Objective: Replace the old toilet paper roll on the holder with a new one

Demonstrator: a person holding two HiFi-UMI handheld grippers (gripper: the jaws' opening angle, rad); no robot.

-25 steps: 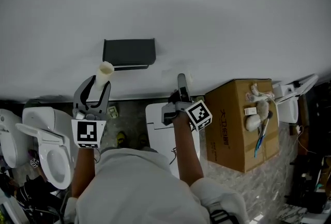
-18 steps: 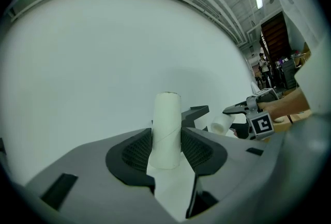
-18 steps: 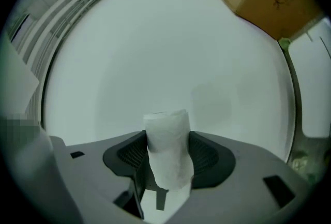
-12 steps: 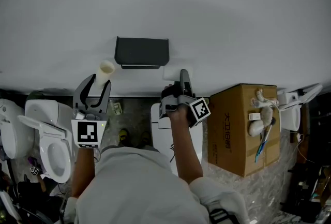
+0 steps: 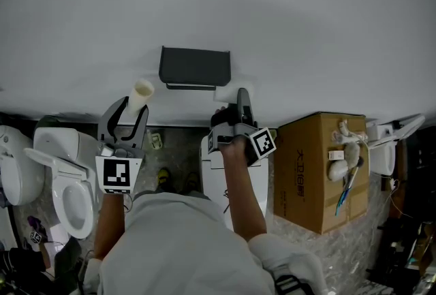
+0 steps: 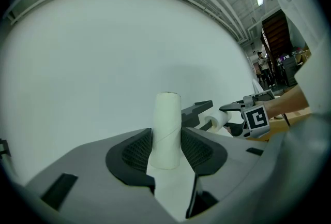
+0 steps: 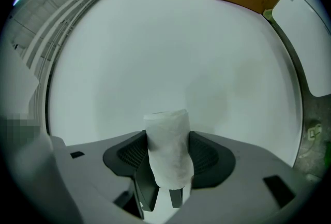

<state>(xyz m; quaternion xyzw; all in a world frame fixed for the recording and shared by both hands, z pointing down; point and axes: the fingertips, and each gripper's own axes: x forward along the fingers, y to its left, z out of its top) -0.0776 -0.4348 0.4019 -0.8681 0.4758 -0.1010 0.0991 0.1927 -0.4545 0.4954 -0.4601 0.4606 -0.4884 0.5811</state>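
Holding empty tube [image 6: 166, 130] left, fresh roll [image 7: 168, 150] right

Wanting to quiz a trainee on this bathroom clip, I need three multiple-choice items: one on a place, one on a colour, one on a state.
1. Where is the cardboard box in the head view?
A. right of the right gripper, which holds the paper roll
B. at the far left edge
C. at the top centre

2. What colour is the holder on the wall?
A. white
B. dark grey
C. brown

3. What state is the left gripper in?
A. open and empty
B. shut on a bare tube
C. shut on the holder

Answers:
1 A: the box sits to the right of that gripper.
2 B: it shows dark against the pale wall.
3 B: both jaws press the tube's sides in the left gripper view.
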